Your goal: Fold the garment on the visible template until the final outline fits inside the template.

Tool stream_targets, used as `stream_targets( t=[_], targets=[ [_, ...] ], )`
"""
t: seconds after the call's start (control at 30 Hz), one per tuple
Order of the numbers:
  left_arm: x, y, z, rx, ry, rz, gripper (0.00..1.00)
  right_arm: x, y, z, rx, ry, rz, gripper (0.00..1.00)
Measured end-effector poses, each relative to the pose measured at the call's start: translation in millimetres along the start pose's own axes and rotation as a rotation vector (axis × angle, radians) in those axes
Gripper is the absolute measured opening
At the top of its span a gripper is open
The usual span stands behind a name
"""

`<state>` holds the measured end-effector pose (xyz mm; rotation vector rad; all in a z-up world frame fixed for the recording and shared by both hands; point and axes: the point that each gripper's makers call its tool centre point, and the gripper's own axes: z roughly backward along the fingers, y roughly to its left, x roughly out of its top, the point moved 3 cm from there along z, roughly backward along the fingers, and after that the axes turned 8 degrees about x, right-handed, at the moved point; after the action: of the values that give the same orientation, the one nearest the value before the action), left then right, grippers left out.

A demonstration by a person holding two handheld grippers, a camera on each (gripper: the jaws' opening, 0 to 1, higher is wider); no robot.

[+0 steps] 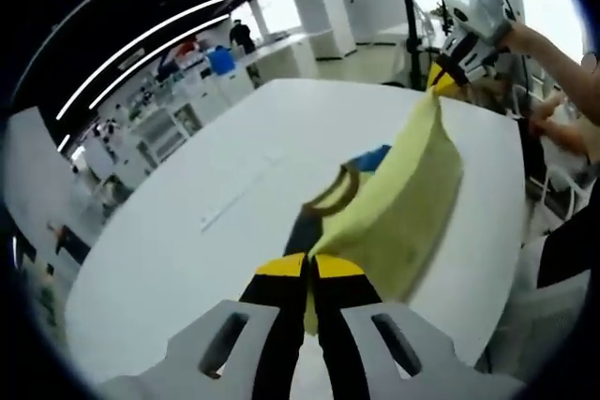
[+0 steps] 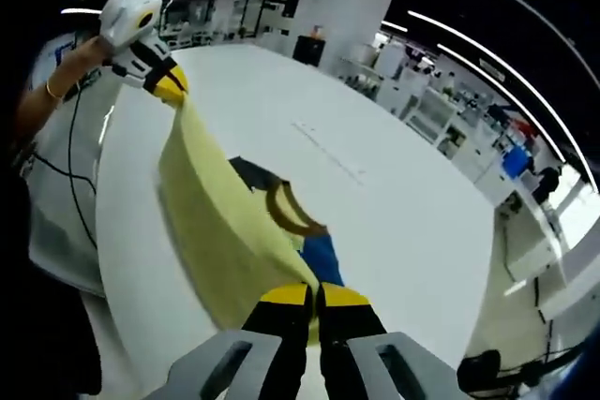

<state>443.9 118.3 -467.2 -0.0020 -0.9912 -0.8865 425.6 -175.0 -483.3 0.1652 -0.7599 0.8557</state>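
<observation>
One white table (image 1: 169,259), yellow garment (image 1: 398,208) lifted, lab shelving (image 2: 441,110) behind

One yellow garment (image 1: 403,208), two tongs: left (image 1: 310,267), right (image 2: 314,296); one white table (image 1: 187,250).

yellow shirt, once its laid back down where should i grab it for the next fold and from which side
Likely the corners of one edge, as now: the left gripper and right gripper each pinch an end of the yellow shirt, stretched taut above the white table. Come in low from the person's side; the thin fabric suits edge pinches.
</observation>
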Motion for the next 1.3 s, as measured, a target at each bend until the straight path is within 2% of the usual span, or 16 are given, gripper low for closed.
stream_targets(
  t=[0.13,0.27,0.37,0.53,0.8,0.87,0.97,1.13,1.3],
  targets=[
    [5.9,7.9,-11,0.017,-0.026,0.012,0.0,4.4,-11,-2,-0.056,-0.013,-0.022,0.0],
    [10.0,12.7,-24,0.014,-0.036,0.037,0.0,4.5,-22,-11,-0.111,0.022,0.003,0.0],
    [12.7,16.4,-33,0.031,-0.045,0.012,0.0,4.4,-26,-18,-0.121,0.024,-0.002,0.0],
    [8.6,21.5,-52,0.036,-0.035,0.014,0.0,2.4,-36,-30,-0.144,0.026,-0.019,0.0],
    [-8.9,25.6,-91,0.022,0.008,0.033,0.0,-6.7,-49,-62,-0.138,0.051,-0.015,0.0],
    [-14.5,21.4,-99,-0.011,0.017,0.102,0.0,-10.3,-52,-69,-0.134,0.068,-0.006,0.0],
    [-24.1,26.0,-115,-0.019,0.022,0.123,0.0,-15.9,-56,-82,-0.124,0.085,-0.017,0.0],
    [-38.5,26.5,-137,-0.031,0.055,0.133,0.0,-20.8,-64,-106,-0.106,0.097,-0.015,0.0],
    [-44.9,26.5,-157,-0.042,0.064,0.115,0.0,-31.4,-73,-129,-0.086,0.126,-0.016,0.0]
  ],
)
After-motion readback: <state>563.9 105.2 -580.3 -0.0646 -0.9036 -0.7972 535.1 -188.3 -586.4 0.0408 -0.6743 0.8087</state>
